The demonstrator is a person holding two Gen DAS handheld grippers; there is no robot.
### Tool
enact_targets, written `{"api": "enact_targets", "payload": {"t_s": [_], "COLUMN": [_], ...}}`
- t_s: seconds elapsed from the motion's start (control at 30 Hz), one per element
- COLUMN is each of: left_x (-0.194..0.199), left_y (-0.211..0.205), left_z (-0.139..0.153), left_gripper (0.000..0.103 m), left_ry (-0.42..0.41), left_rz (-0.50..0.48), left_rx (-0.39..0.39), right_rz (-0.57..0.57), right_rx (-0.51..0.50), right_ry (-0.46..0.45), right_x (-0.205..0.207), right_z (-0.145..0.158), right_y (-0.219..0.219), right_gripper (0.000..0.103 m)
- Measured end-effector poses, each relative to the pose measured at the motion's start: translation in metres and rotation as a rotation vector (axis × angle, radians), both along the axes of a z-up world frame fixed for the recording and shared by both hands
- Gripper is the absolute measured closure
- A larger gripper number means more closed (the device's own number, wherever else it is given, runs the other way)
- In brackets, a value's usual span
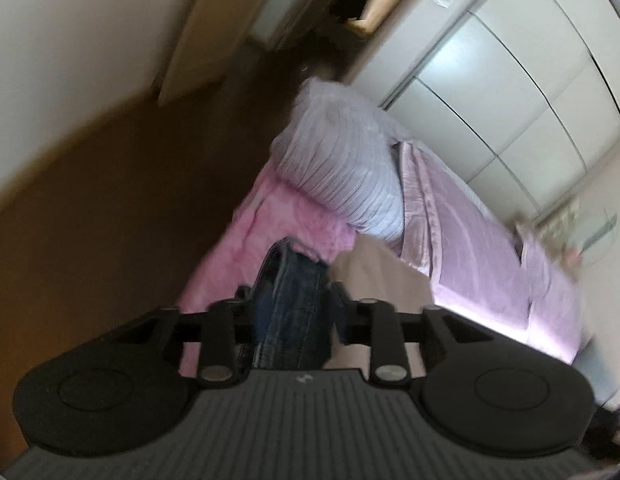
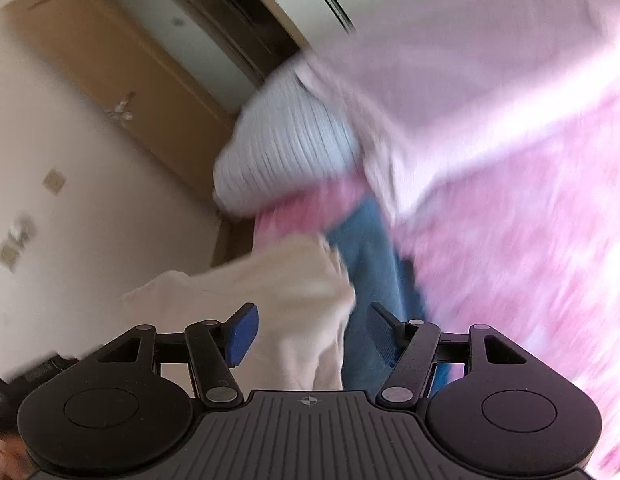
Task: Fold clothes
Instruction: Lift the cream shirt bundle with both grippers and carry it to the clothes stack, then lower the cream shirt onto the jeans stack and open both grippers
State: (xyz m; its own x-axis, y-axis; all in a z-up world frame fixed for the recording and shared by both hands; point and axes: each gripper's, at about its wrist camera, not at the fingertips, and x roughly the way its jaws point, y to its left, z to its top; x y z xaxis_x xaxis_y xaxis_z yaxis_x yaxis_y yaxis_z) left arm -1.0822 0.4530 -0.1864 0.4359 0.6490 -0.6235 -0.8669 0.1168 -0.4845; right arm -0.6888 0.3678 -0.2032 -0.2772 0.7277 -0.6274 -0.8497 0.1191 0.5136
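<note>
left hand-held gripper (image 1: pixel 292 312): clamped on jeans (image 1: pixel 290 280), lower centre | right hand-held gripper (image 2: pixel 310 328): spread wide, gripping nothing, above cream garment (image 2: pixel 278 280), pink bed (image 2: pixel 509 260)

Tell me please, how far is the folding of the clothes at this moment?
Early stage. Done: nothing looks neatly folded yet. In hand: the left tool is shut on the dark blue denim jeans; the right tool is open, with the cream soft cloth garment lying loose between its blue pads. Left: both garments must still be folded flat on the fluffy pink blanket.
</note>
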Motion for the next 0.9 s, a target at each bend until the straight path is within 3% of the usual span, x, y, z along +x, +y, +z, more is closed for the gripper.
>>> {"api": "enact_targets", "payload": {"t_s": [0.1,0.2,0.33,0.43,0.6,0.83,0.9], "left_x": [0.027,0.057,0.072,0.070,0.065,0.071,0.074], "left_y": [-0.022,-0.043,-0.042,-0.037,-0.031,-0.027,-0.022], "left_z": [0.015,0.014,-0.028,-0.047,-0.053,-0.017,-0.002], "left_gripper": [0.101,0.102,0.103,0.102,0.101,0.101,0.101], "left_ry": [0.098,0.204,0.316,0.316,0.310,0.322,0.327], "left_rz": [-0.134,-0.267,-0.273,-0.253,-0.234,-0.258,-0.257], "left_rx": [0.043,0.064,0.003,-0.028,-0.049,-0.082,-0.056], "right_rz": [0.080,0.166,0.255,0.284,0.346,0.300,0.264], "right_rx": [0.037,0.039,-0.020,-0.046,-0.061,-0.097,-0.089], "right_ry": [-0.159,-0.268,-0.325,-0.386,-0.462,-0.442,-0.428], "right_x": [-0.031,-0.065,-0.106,-0.124,-0.139,-0.131,-0.126], "right_z": [0.014,0.017,-0.005,-0.027,-0.032,-0.015,-0.004], "right_y": [-0.021,-0.036,-0.042,-0.037,-0.026,-0.019,-0.011], "right_gripper": [0.041,0.050,0.056,0.056,0.056,0.055,0.055]}}
